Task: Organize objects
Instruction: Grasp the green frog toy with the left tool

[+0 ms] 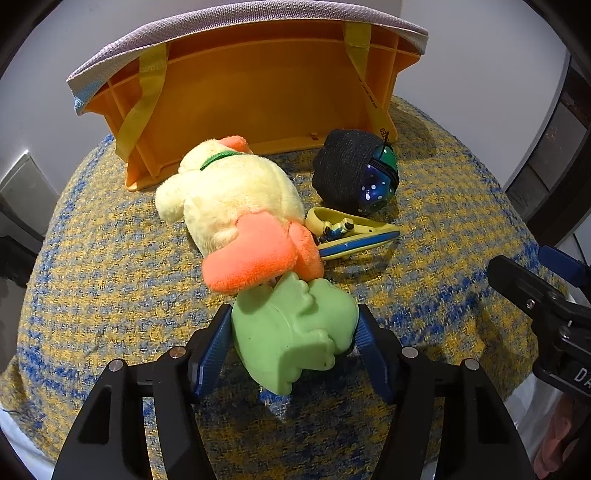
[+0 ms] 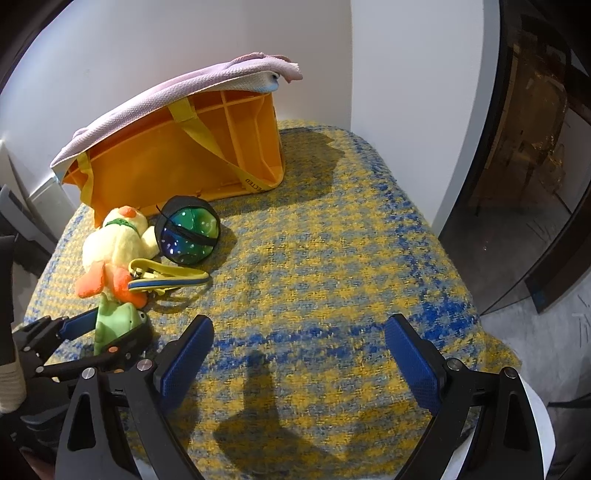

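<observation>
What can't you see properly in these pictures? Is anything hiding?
- Green toy: in the left wrist view the left gripper covers its sides, so its face is hidden.
- Orange crate: in both views the pink cloth drapes its top.
- Ball: a dark band wraps half of it.
- Strap print: right wrist view, letters cut off.
- Plush duck: face turned away.

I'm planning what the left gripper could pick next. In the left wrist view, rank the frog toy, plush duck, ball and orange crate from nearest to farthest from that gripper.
1. Frog toy: between the left gripper pads.
2. Plush duck: just beyond the frog, centre.
3. Ball: farther back, right.
4. Orange crate: at the back, tipped on its side.
</observation>
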### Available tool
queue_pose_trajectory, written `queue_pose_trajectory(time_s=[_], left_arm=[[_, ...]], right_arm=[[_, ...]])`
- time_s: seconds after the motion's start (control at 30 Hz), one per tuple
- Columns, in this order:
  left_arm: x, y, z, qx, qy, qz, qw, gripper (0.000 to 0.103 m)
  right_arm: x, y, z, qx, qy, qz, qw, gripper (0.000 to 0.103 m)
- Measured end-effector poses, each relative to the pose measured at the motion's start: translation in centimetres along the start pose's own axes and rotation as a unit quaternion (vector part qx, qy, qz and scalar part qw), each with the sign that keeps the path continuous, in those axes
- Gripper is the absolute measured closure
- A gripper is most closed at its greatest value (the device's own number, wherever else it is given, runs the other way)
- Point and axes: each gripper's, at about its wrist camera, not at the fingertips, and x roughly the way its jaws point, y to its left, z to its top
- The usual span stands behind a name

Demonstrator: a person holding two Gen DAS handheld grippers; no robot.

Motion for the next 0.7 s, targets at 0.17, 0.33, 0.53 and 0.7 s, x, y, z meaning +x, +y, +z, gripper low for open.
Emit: queue_pose_trajectory(time_s=[0.17,0.33,0.53,0.7], left_arm=[[-0.4,0.2,-0.3,-0.003,-0.001,-0.003,1.0000,0.040],[-1.0,0.7,-0.7,-0.013,0.000,-0.003,0.9999,0.040],[-2.4,2.7,-1.5,-0.040,-0.003,0.007,0.9992,0.040],[-3.7,4.9,-1.9,-0.063,-0.012,0.023,0.9977,0.040]], right_arm=[[0.0,0.1,-0.1,-0.007,0.000,-0.001,1.000,0.009],[-0.1,0.3,-0.1,-0.015,-0.001,-0.003,1.000,0.009],[-0.5,1.4,0.0,-0.025,-0.001,0.012,1.000,0.009],[-0.9,3.4,0.6,-0.058,-0.008,0.018,0.998,0.009]])
